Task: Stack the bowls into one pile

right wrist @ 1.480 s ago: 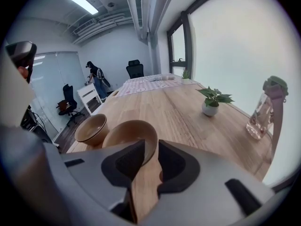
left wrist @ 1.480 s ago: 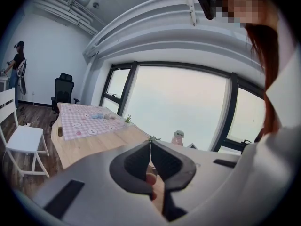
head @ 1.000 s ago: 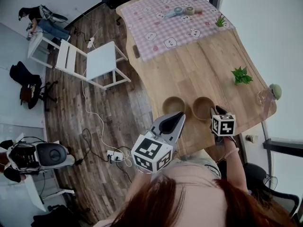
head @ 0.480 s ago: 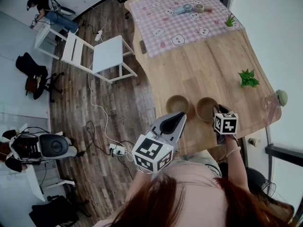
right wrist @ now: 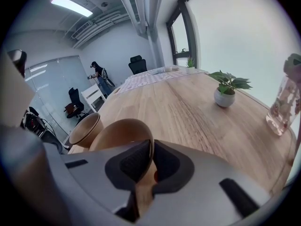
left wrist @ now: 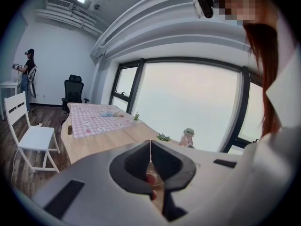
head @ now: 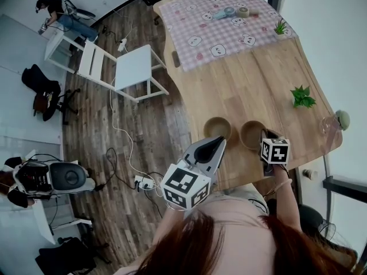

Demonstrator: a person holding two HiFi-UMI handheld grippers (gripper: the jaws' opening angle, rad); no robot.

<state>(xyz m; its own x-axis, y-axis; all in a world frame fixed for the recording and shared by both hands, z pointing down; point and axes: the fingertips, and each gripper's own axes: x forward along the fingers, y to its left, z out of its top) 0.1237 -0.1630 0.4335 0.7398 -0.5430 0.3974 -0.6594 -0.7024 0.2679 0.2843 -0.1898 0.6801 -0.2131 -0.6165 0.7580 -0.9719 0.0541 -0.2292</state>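
Two brown wooden bowls stand side by side near the table's front edge: the left bowl (head: pixel 218 128) (right wrist: pixel 85 129) and the right bowl (head: pixel 253 134) (right wrist: pixel 123 134). My right gripper (head: pixel 266 137) (right wrist: pixel 151 149) sits at the right bowl's near rim. Its jaws have just been closing, and the rim is now pinched between the pads. My left gripper (head: pixel 219 141) (left wrist: pixel 150 145) hangs just in front of the left bowl, above the table edge. It is shut, its tips meet and nothing is between them.
Farther along the wooden table (head: pixel 252 79) are a small potted plant (head: pixel 302 96) (right wrist: pixel 225 91), a clear bottle (head: pixel 335 121) (right wrist: pixel 284 102) at the right edge and a checked cloth (head: pixel 218 24) with small items. A white chair (head: pixel 123 67) stands on the floor to the left.
The head view has drifted slightly, so the table sits a bit further right in the picture. Both grippers and both bowls keep their places.
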